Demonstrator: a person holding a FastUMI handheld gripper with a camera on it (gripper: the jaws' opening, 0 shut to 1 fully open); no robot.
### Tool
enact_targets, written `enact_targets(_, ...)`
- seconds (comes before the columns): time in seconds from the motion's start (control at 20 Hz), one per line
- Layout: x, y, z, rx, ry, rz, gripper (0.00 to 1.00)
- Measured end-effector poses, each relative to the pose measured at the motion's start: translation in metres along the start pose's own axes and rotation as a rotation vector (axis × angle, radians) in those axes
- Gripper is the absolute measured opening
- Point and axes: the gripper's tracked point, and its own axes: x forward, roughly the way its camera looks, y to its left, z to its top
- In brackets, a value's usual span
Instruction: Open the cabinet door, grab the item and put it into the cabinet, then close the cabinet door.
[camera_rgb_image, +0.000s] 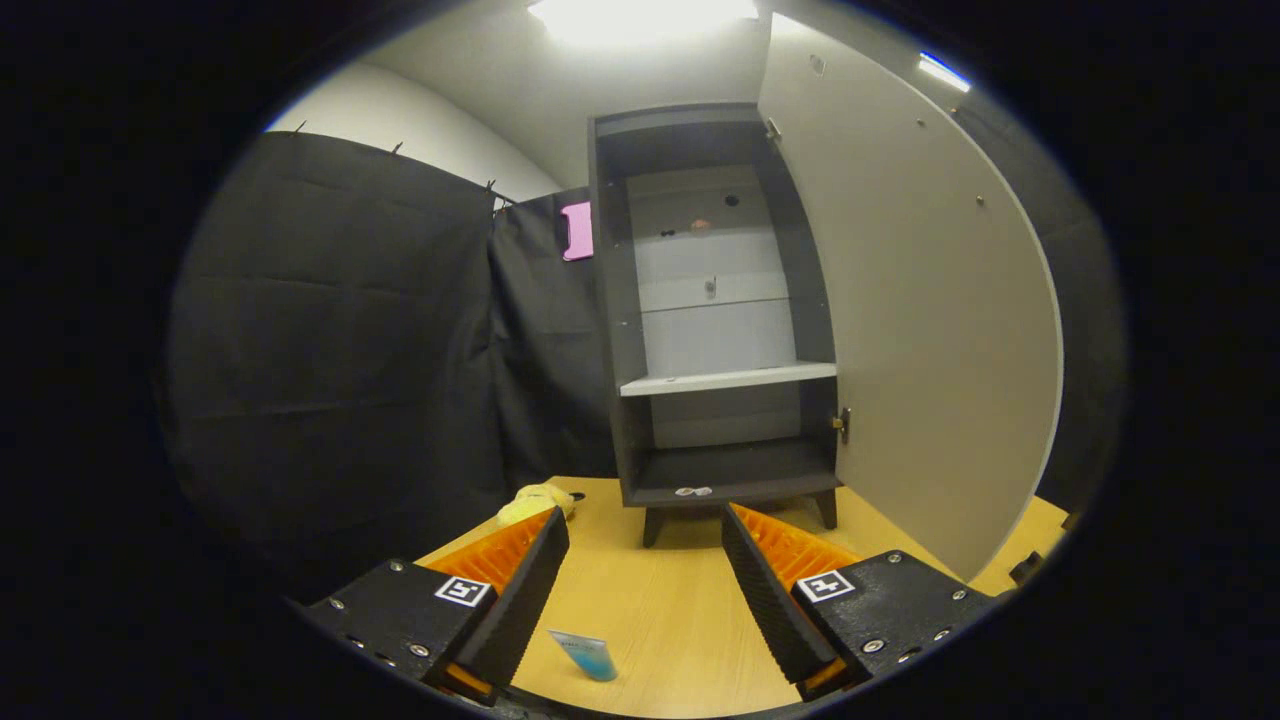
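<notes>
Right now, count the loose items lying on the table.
2: a yellow item beyond the left finger, beside the cabinet; a blue packet between the open gripper's fingers. More may be hidden behind them.

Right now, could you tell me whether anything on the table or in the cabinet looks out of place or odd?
Nothing looks damaged or spilled. The tall dark cabinet stands upright, its pale door swung wide. A small blue packet lies tilted on the wooden table between the open gripper fingers; a yellow soft item sits beyond the left finger.
</notes>
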Motion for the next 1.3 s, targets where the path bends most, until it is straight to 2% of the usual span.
enact_targets(0.45, 0.022, 0.047, -0.088, -0.046, 0.159, 0.056, 0.95)
enact_targets(0.75, 0.034, 0.048, -0.134, -0.074, 0.259, 0.031, 0.95)
enact_targets(1.15, 0.031, 0.041, -0.198, -0.066, 0.419, -0.004, 0.89)
enact_targets(1.3, 0.03, 0.037, -0.212, -0.066, 0.458, -0.021, 0.84)
